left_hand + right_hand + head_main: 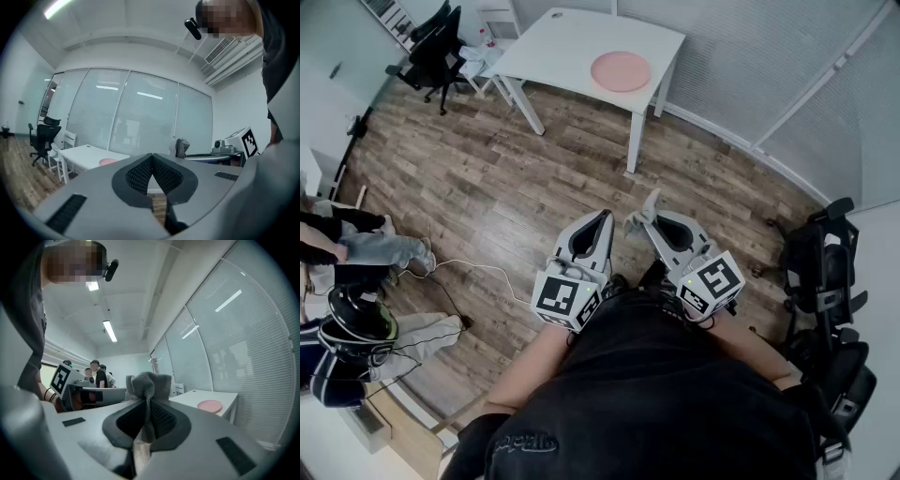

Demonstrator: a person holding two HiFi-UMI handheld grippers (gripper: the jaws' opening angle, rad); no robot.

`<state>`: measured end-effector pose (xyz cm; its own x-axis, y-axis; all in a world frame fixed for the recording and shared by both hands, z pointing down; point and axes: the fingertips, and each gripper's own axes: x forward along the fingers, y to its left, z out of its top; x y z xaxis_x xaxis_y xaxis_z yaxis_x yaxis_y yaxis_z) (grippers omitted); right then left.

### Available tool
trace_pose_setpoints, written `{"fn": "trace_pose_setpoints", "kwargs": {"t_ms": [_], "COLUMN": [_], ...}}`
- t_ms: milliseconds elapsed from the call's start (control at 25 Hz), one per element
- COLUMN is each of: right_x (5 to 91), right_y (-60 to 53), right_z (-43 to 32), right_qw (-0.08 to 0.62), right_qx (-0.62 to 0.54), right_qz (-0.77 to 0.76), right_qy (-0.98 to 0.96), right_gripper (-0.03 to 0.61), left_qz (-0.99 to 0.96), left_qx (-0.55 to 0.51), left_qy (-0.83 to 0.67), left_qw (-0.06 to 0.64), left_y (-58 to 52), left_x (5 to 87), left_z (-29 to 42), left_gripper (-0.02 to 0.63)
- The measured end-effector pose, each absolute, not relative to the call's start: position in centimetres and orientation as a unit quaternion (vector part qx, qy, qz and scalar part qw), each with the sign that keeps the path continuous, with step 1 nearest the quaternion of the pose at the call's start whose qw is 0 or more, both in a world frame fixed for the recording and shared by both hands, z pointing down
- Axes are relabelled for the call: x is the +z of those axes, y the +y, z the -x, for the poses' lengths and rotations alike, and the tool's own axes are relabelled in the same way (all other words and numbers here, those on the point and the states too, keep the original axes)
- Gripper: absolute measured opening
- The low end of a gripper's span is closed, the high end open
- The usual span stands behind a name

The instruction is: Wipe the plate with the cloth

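Right gripper (148, 409) pinched the soft, limp grey knitted cloth (149, 381) at its bunched middle, probably securely; left gripper (151, 159) jaws sat pressed together, empty.

A wood-plank floor (516, 178) runs up to a wall of glass panels with closed blinds (769, 66). A white table (558, 42) stands near that wall, with a black office chair (431, 47) and a white chair (67, 140) beside it. A thin cable (478, 270) lies on the planks. Strip lights (110, 330) and an air vent (220, 49) sit in the white ceiling.
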<state>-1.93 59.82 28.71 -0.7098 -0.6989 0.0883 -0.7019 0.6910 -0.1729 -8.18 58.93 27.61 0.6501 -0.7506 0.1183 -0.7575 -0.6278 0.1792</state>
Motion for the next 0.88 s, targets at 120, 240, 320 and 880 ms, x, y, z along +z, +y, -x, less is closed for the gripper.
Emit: {"fn": "trace_pose_setpoints", "kwargs": {"t_ms": [120,240,320,880], "right_x": [28.8,29.0,29.0,29.7], "right_y": [59.6,59.3,58.9,53.3], "right_z": [2.0,2.1,2.0,-1.3], "right_qw": [0.009,0.008,0.005,-0.01], "right_qx": [0.096,0.1,0.105,0.121], "right_qz": [-0.379,-0.375,-0.372,-0.356], "right_qy": [-0.92,-0.921,-0.922,-0.927], "right_gripper": [0.035,0.035,0.035,0.035], "left_qz": [-0.902,-0.905,-0.911,-0.897], "left_qx": [0.018,0.018,0.017,0.023], "left_qy": [-0.418,-0.41,-0.395,-0.424], "left_qw": [0.108,0.113,0.12,0.125], "left_y": [58.7,58.5,58.5,52.8], "left_x": [27.8,28.0,27.9,28.9], "left_z": [8.2,7.9,7.4,4.6], "left_gripper": [0.014,0.014,0.014,0.014]}}
